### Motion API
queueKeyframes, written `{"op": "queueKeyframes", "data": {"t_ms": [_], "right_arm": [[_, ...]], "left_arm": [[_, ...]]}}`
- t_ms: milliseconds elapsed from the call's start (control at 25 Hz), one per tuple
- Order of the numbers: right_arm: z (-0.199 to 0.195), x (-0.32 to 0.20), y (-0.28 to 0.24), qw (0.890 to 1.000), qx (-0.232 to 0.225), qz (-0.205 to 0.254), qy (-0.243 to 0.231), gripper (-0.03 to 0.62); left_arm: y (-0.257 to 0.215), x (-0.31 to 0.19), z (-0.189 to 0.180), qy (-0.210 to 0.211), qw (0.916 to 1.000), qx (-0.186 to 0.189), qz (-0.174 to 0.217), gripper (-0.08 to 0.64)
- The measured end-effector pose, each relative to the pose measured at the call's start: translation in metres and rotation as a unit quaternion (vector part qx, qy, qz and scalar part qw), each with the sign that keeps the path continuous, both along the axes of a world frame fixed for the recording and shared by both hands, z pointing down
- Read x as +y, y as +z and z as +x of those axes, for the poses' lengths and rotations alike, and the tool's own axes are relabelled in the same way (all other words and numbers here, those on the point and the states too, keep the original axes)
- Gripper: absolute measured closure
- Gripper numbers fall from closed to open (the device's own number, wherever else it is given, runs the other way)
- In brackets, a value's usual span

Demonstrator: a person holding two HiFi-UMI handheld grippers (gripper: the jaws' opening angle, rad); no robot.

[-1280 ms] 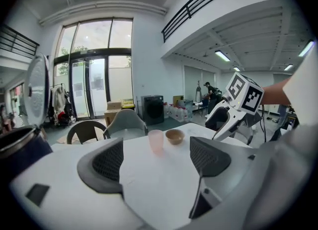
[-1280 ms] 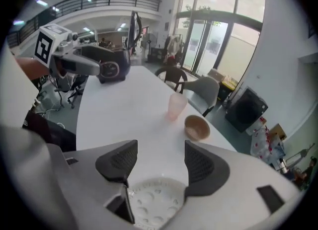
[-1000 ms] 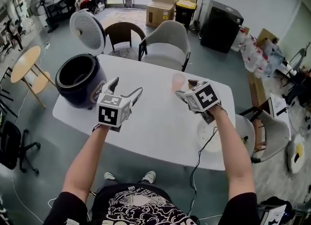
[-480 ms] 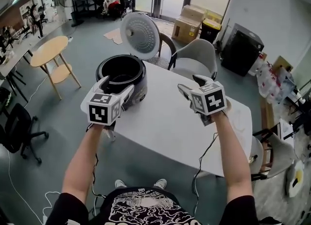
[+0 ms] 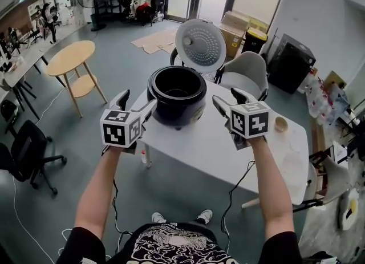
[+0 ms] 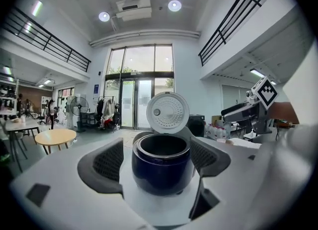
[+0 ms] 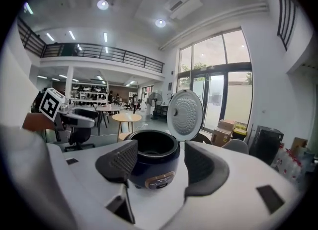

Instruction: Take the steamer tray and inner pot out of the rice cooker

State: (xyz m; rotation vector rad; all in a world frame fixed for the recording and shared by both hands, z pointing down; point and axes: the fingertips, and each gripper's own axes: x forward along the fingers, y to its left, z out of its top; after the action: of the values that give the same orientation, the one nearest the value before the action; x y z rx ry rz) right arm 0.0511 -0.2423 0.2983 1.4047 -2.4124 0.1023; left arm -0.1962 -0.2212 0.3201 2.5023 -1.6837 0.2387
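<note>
A dark blue rice cooker (image 5: 176, 101) stands at the near left end of the white table (image 5: 239, 154), with its round white lid (image 5: 201, 45) swung up behind it. The inside is dark, and I cannot tell a tray from a pot in it. My left gripper (image 5: 137, 102) hangs open just left of the cooker, short of touching it. Open too, my right gripper (image 5: 228, 98) hangs just right of it. In the left gripper view the cooker (image 6: 161, 162) shows beyond the open left gripper (image 6: 159, 160). The right gripper view frames the cooker (image 7: 151, 160) beyond the right gripper (image 7: 158, 163).
A small tan cup (image 5: 280, 124) stands on the table to the right. A grey chair (image 5: 248, 74) is behind the table, a round wooden table (image 5: 71, 57) at the far left, and a black office chair (image 5: 23, 154) at the near left. Cardboard boxes (image 5: 236, 24) sit by the door.
Both grippers have swung left along the table and risen a little. The cooker, earlier off to the left, now sits between them. Both stay open.
</note>
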Motion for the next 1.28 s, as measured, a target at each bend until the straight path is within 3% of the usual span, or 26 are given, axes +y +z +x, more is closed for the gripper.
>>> {"op": "queueKeyframes", "data": {"t_ms": [200,480,760,1000,1280], "right_arm": [[-0.039,0.005,0.004,1.0,-0.021,-0.004,0.013,0.29],[-0.07,-0.003,0.013,0.998,-0.059,-0.024,0.026,0.295],[-0.072,-0.034,0.037,0.995,-0.076,-0.055,0.033,0.299],[-0.064,-0.095,0.055,0.989,-0.105,-0.092,0.038,0.305],[-0.056,-0.156,0.098,0.98,-0.124,-0.147,0.044,0.31]], "left_arm": [[0.0,-0.003,-0.039,0.012,0.9998,0.014,-0.001,0.152],[0.005,-0.014,-0.057,0.055,0.9976,0.04,-0.015,0.152],[0.025,-0.054,-0.046,0.096,0.9923,0.052,-0.059,0.152],[0.038,-0.116,-0.022,0.116,0.9828,0.087,-0.114,0.152],[0.068,-0.179,-0.007,0.149,0.9706,0.081,-0.171,0.153]]}}
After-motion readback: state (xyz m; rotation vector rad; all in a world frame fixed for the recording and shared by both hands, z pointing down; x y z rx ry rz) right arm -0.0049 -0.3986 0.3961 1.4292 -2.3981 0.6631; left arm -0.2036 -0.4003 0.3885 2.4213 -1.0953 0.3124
